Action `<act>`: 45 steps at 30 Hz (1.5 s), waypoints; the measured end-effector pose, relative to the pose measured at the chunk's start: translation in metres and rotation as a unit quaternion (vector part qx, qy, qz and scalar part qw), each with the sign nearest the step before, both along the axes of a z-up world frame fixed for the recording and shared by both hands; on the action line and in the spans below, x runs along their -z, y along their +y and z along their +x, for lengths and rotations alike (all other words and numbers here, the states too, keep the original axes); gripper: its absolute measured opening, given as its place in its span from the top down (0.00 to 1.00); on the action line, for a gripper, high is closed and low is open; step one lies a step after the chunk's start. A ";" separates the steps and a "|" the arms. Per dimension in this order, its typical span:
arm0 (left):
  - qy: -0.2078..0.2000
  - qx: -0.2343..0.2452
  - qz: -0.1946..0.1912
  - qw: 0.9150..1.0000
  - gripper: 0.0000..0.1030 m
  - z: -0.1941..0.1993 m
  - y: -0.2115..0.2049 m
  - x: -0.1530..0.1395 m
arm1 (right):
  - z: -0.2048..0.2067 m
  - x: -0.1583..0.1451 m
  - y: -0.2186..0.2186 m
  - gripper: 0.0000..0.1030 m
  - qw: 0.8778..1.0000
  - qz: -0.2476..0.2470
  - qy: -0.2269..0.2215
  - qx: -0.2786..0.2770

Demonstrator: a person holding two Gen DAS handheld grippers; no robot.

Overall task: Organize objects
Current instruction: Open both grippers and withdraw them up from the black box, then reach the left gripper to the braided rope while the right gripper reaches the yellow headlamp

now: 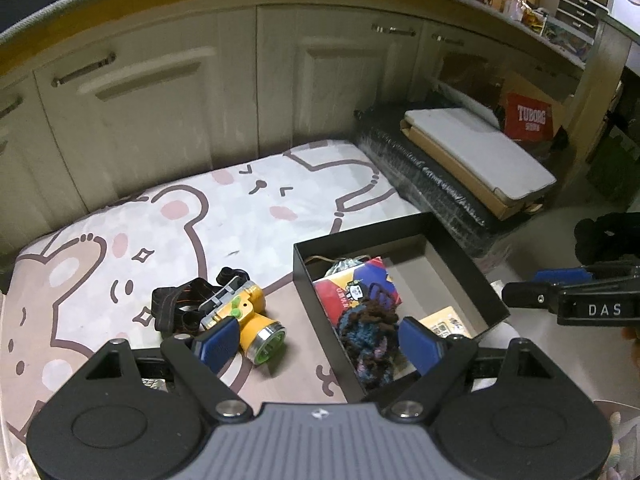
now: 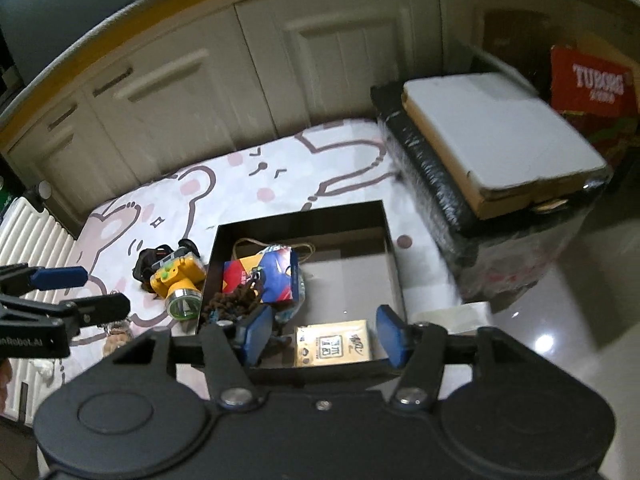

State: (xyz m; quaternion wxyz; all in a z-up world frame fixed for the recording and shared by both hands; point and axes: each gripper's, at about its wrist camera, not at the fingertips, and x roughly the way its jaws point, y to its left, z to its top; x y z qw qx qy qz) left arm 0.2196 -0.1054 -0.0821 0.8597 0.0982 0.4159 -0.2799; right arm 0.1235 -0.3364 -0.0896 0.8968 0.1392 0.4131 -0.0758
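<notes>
Item outstanding: yellow headlamp (image 1: 244,316), on the cartoon mat (image 1: 180,216) just left of the black box (image 1: 404,236). Box held a knitted piece (image 1: 368,332), card packet (image 2: 332,342). I kept left gripper (image 1: 316,344) and right gripper (image 2: 320,334) fingers apart, empty. Next, I judged: grasp headlamp, box it.

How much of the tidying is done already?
Quite a bit, it seems. The black box already holds a colourful packet, a woolly knitted thing and a small tan packet. Nothing is in hand: the left tongs and right tongs are open and empty. The yellow headlamp lies outside on the cartoon mat, so it probably goes in next.
</notes>
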 end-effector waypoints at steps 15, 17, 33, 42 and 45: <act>-0.018 0.003 0.000 1.000 0.00 -0.028 0.013 0.007 | -0.044 0.000 0.017 0.02 0.998 -0.054 -0.033 0.020; -0.022 0.002 0.002 1.000 0.00 -0.030 0.012 0.010 | -0.047 0.003 0.019 0.00 0.997 -0.061 -0.033 0.019; -0.029 -0.019 -0.015 0.999 0.00 -0.015 0.034 0.023 | -0.035 0.018 0.031 0.00 0.993 -0.102 -0.064 0.001; -0.044 -0.061 -0.008 0.997 0.00 0.003 0.074 0.024 | -0.004 0.024 0.044 0.00 0.995 -0.078 -0.069 0.003; -0.042 -0.087 -0.013 0.995 0.00 0.011 0.092 0.024 | 0.009 0.025 0.058 0.00 0.993 -0.086 -0.074 -0.013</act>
